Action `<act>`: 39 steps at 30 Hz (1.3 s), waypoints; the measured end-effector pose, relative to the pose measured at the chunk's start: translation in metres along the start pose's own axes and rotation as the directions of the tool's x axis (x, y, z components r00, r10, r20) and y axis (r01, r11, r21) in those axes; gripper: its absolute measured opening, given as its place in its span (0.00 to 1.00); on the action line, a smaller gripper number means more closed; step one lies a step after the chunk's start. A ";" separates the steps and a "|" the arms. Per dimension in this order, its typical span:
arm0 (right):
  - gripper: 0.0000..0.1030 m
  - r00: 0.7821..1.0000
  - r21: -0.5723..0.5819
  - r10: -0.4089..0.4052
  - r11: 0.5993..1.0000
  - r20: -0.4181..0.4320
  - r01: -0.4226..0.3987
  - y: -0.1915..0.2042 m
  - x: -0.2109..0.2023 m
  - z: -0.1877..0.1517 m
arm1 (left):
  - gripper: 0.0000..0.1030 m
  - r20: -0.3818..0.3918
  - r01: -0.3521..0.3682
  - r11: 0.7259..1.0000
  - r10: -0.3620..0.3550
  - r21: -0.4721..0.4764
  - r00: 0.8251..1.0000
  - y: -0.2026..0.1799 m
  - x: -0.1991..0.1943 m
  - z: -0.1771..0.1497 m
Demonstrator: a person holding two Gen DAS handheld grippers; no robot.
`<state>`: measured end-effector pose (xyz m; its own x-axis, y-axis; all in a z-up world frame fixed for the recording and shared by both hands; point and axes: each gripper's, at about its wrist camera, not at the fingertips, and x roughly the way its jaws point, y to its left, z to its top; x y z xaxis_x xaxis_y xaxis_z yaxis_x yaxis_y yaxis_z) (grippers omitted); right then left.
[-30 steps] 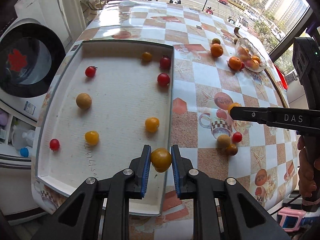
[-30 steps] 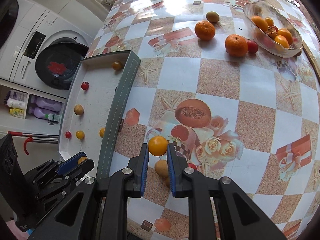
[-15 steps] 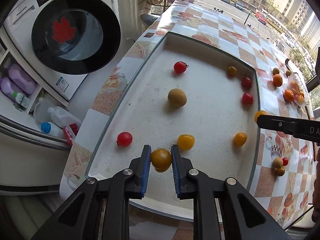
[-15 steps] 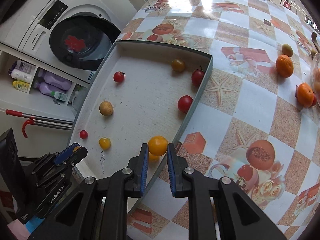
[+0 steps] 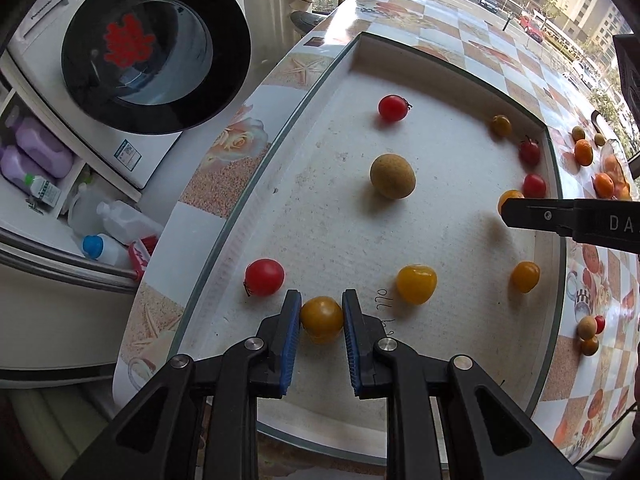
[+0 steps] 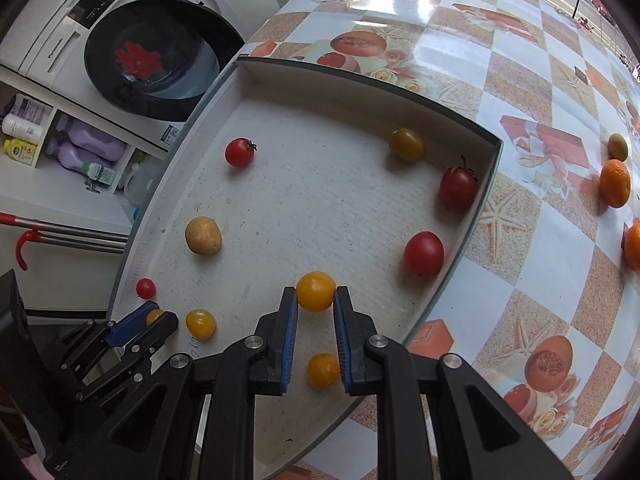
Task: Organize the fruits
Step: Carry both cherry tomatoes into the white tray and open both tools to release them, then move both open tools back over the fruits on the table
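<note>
The left wrist view is taken from close above the near end of the shallow white felt-lined tray (image 5: pixel 400 232), looking steeply down along black fingers (image 5: pixel 280 344) entering at 6 o'clock, with the white front-loading washing machine (image 5: pixel 132 52) at 10 o'clock. The right wrist view is aimed steeply down over the same tray (image 6: pixel 320 208), with the checked, glossy tablecloth (image 6: pixel 540 240) from 1 to 4 o'clock. The tray and the washing machine (image 6: pixel 132 52) are shared by both views, and each gripper is seen by the other camera.
</note>
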<state>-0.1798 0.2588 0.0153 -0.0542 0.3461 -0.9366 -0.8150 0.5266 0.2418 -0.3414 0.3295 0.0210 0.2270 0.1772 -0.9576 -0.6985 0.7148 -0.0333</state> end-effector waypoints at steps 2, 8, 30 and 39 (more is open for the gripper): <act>0.19 1.000 -0.008 -0.013 1.000 -0.002 0.013 0.002 0.003 0.000 | 0.21 -0.001 -0.004 1.000 0.004 0.003 1.000 -0.001 0.001 0.001; 0.21 0.999 -0.024 -0.039 0.999 -0.005 0.038 0.003 0.010 0.002 | 0.22 -0.007 -0.018 0.999 0.018 0.027 1.000 -0.002 0.003 0.002; 0.77 0.991 0.094 0.018 0.995 0.132 -0.030 -0.022 -0.048 -0.013 | 0.80 0.081 -0.009 0.993 -0.001 0.119 0.997 -0.014 -0.016 0.005; 0.77 0.984 0.237 -0.102 0.969 0.144 0.065 -0.084 -0.079 -0.065 | 0.80 0.060 0.005 0.974 -0.019 0.227 0.998 -0.050 -0.026 0.010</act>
<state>-0.1448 0.1369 0.0527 0.1123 0.3987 -0.9102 -0.6567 0.7172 0.2331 -0.3056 0.2963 0.0507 0.2802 0.2040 -0.9380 -0.5250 0.8506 0.0282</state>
